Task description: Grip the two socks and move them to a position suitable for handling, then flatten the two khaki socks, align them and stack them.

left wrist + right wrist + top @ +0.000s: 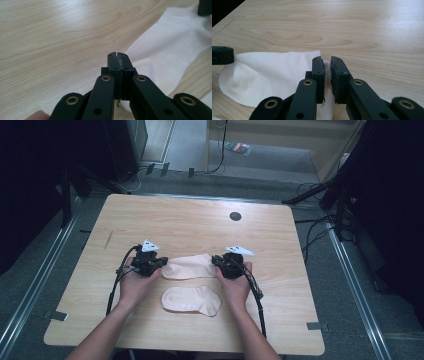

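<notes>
Two hand-held grippers pinch opposite ends of a pale sock on a wooden table.

The left gripper (119,58) has its jaws pressed together on a thin edge of the upper sock (189,266); a sliver of white fabric appears to sit between the tips, though the close view makes that hard to confirm. The right gripper (326,65) clamps a bunched fold at the sock's other end, its jaws standing slightly apart around the cloth. That sock lies flat between the two tools. A second sock (192,300) rests just below it, nearer the person, between the forearms, on the table (200,217).
</notes>
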